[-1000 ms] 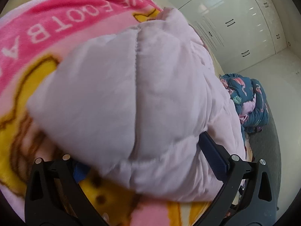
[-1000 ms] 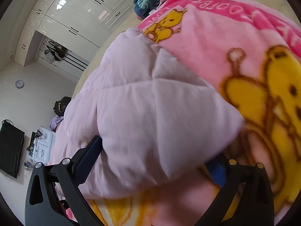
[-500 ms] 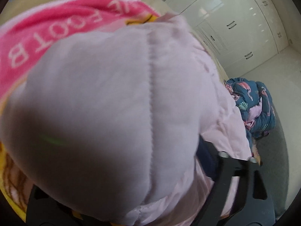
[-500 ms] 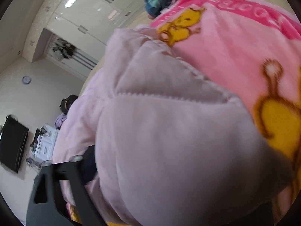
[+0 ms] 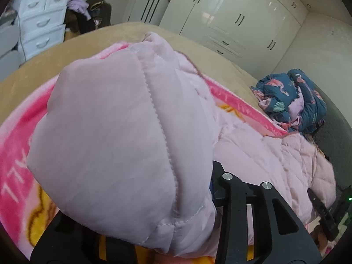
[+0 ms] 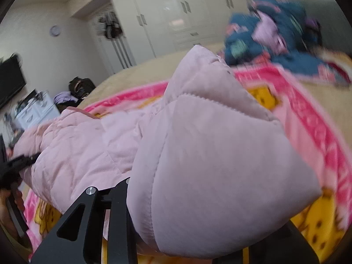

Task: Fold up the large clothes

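Note:
A pale pink quilted jacket (image 5: 123, 136) lies across a pink cartoon blanket on the bed. One puffy corner of it fills the left wrist view, bunched between the fingers of my left gripper (image 5: 140, 198). Those jaws are closing and hold the corner lifted off the blanket. In the right wrist view another corner of the jacket (image 6: 215, 165) sits between the fingers of my right gripper (image 6: 209, 209), whose jaws are closing on it too. The fabric hides most of the fingertips. The rest of the jacket sags between the two raised corners.
The pink and yellow blanket (image 5: 15, 154) covers a beige bed (image 5: 198, 50). A blue patterned bundle of cloth (image 5: 292, 96) lies at the far side. White wardrobes (image 5: 231, 17), a white drawer unit (image 5: 39, 26) and a dark bag (image 6: 81, 85) stand beyond the bed.
Both grippers have closed on the jacket's corners and risen, lifting them off the blanket. Both views have rolled, and more of the room shows behind the bed.

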Tool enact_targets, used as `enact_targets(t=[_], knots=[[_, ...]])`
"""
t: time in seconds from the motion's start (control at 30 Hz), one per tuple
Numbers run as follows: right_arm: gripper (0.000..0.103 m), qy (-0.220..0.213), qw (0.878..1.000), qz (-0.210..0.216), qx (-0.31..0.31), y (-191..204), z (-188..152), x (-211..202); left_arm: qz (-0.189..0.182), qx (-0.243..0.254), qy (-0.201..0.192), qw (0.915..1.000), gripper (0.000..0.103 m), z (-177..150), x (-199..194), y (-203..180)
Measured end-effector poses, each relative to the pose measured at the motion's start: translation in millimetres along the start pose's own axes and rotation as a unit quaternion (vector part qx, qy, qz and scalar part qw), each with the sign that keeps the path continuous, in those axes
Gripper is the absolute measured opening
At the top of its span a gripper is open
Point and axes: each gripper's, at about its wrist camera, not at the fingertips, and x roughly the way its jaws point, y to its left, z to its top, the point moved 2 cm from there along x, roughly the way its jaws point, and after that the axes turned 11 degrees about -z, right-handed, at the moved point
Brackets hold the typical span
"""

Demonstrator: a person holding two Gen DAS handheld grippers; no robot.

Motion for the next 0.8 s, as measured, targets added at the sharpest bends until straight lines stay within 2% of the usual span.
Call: enact_targets(t=[0.17,0.27,0.8], knots=[[0.027,-0.054,0.997,0.022,-0.042,20,7,-46,-0.010,0.019,-0.022,0.9995,0.029,1,-31,-16],[0.027,-0.063,0.996,0.032,-0.047,23,6,-68,-0.016,0.029,-0.030,0.9990,0.029,-8,-53,-24],[0.027,-0.051,0.997,0.033,-0.046,11,-46,-128,-0.013,0.038,-0.014,0.9991,0.029,-63,-103,-22]])
